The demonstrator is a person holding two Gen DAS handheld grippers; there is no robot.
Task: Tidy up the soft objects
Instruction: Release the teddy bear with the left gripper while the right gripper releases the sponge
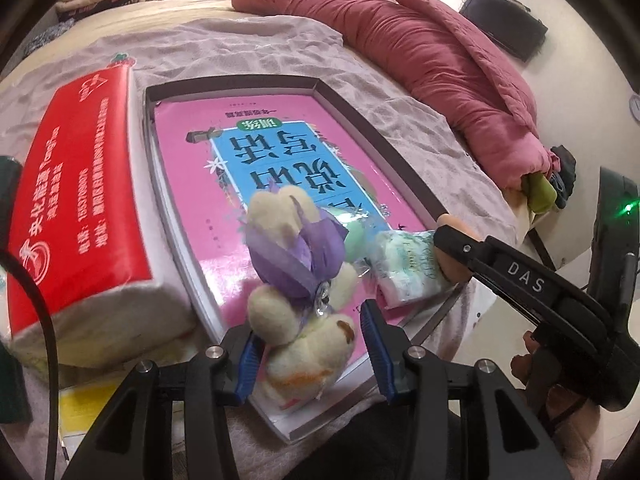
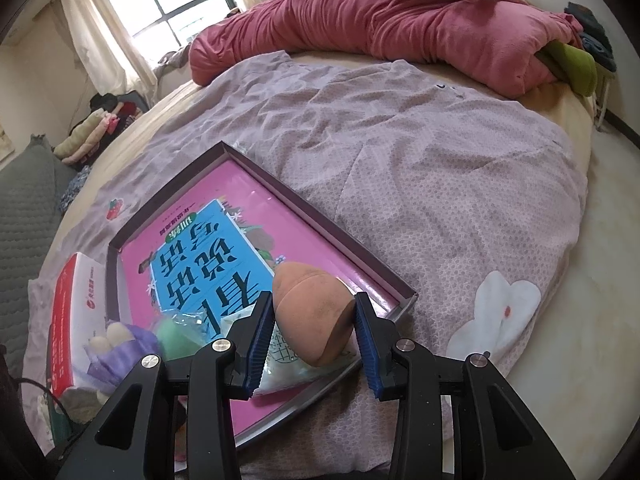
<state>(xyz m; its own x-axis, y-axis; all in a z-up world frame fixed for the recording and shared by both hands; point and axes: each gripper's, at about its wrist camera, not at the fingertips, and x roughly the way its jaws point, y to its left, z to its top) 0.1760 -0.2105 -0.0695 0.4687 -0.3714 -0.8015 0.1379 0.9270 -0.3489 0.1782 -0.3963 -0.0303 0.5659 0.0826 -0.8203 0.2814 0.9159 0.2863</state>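
A cream plush toy (image 1: 308,320) with a purple ribbon lies on the pink book (image 1: 192,184) inside a shallow dark-rimmed tray (image 1: 360,120). My left gripper (image 1: 308,346) has its blue pads against the toy's near end. An orange makeup sponge (image 2: 312,312) is pinched between the pads of my right gripper (image 2: 314,310), just above a small tissue packet (image 2: 280,372) at the tray's near corner. A green sponge (image 1: 356,236) in clear wrap lies between the toy and the packet. In the right wrist view the plush toy (image 2: 116,340) shows at the lower left.
A red tissue box (image 1: 80,208) lies along the tray's left side. A rolled pink duvet (image 1: 440,60) runs across the back of the bed. The lilac sheet (image 2: 440,200) spreads to the right of the tray. A person's hand (image 1: 536,360) holds the right gripper.
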